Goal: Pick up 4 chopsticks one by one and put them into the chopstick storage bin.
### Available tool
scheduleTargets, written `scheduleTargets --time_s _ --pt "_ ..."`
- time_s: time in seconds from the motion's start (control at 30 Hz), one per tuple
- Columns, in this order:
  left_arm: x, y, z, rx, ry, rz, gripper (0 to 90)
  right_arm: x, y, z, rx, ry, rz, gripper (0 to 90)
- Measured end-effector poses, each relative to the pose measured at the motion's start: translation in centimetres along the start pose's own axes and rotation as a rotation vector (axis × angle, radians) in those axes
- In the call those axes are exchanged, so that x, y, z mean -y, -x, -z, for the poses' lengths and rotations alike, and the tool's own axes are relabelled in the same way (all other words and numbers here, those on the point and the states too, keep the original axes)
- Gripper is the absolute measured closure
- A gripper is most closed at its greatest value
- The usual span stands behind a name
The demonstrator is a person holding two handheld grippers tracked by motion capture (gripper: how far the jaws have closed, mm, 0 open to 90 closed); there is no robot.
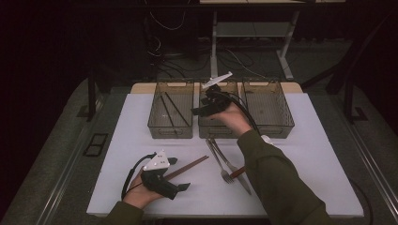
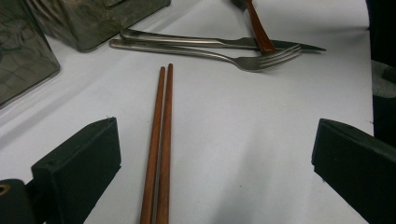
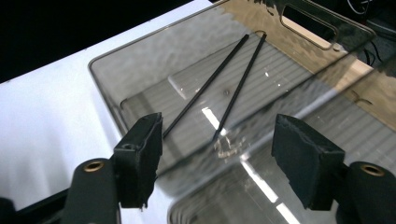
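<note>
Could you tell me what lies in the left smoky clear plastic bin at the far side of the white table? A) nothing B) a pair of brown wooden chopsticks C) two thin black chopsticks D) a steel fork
C: two thin black chopsticks lie slanted on the floor of the left smoky clear plastic bin.

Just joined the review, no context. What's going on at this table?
A person is sorting cutlery into three clear bins with two handheld grippers. The right gripper hangs open and empty over the bins; two black chopsticks lie in the left one. The left gripper rests near the table's front edge, jaws wide either side of the brown chopsticks, not gripping. A fork and knife wait on the white table.
</note>
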State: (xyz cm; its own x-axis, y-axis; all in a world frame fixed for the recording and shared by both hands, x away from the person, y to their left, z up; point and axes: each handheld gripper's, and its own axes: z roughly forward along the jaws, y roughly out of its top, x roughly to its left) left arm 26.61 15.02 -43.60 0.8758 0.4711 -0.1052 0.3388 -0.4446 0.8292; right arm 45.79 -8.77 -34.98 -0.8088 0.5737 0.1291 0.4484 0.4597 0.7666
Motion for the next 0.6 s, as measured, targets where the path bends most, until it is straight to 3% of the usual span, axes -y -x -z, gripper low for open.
scheduleTargets --time_s 0.3,0.6 --pt "0.0 -0.1 0.1 -0.002 -0.001 0.000 0.2 3.2 0.8 3.8 -0.025 0.062 -0.022 23.5" --pt "-0.1 -0.1 0.1 -0.017 0.004 0.012 0.2 6.4 0.8 6.4 -0.066 0.070 -0.023 19.2"
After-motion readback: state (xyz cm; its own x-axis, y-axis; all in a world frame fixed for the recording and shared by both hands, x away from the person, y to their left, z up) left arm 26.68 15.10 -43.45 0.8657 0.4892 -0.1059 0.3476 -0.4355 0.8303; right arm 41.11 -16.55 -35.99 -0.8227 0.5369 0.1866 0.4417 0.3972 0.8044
